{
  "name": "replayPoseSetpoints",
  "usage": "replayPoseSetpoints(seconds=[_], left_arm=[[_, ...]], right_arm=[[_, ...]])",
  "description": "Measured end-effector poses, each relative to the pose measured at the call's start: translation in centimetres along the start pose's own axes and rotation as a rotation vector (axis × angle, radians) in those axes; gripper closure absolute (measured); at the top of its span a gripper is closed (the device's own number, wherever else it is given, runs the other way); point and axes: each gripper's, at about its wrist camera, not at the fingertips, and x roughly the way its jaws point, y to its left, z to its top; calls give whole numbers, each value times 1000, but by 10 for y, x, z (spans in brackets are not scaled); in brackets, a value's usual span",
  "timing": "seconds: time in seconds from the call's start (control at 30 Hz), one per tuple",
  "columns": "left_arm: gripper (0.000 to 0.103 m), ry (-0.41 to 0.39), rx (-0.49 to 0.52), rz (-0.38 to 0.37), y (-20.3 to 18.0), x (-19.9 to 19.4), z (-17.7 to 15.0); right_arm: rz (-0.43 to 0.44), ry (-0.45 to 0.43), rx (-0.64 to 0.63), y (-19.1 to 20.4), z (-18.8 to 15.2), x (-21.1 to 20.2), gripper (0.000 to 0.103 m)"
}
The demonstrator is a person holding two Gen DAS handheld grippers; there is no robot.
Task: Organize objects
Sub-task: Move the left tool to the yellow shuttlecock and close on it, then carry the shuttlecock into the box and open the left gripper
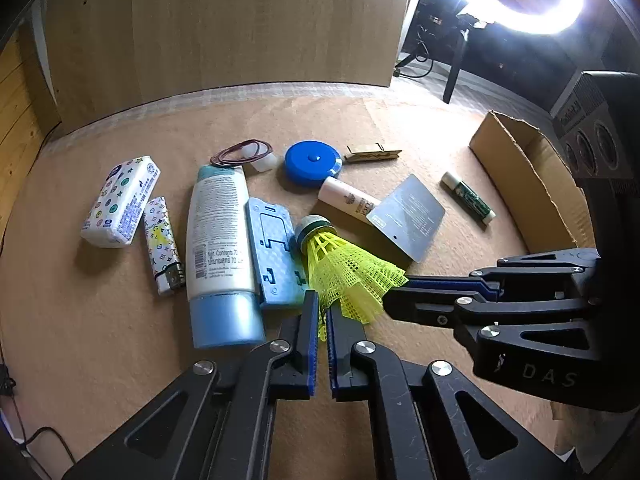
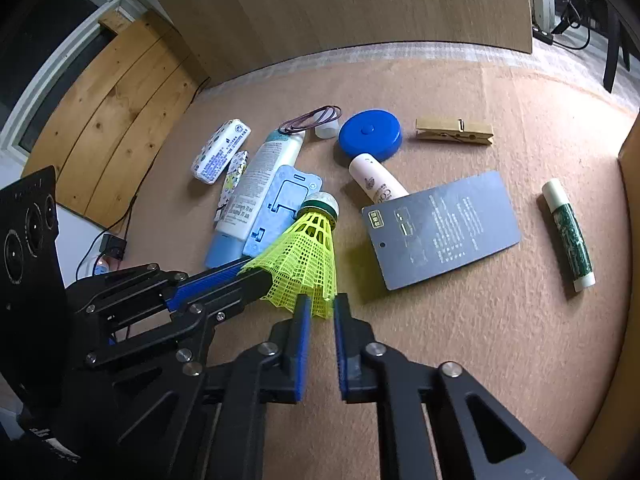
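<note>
A yellow plastic shuttlecock with a green-banded white cork is lifted at an angle, cork pointing away, over the brown felt mat. My left gripper is shut on the near edge of its mesh skirt. In the right wrist view it reaches in from the left. My right gripper pinches another part of the skirt rim between its blue pads. Seen from the left wrist, it enters from the right.
On the mat lie a tissue pack, lighter, lotion bottle, blue plastic holder, rubber bands, blue round case, clothespin, white tube, grey card and lip balm. A cardboard box stands right.
</note>
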Motion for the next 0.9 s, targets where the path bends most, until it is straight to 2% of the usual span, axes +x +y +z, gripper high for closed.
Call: replayPoseSetpoints(seconds=[0.23,0.53,0.9], left_arm=[[102,-19,-21,-1,2,-3,1],[102,-66,-11,-24,-11,-27,6],[102,-111,55,-78,-68,-40,33]], right_arm=[[-15,-22,-14,-1,2,-5,102],[-9,-77,-23,0,1,-31,102],[-39,-152,11,-26,-7,-83,102]])
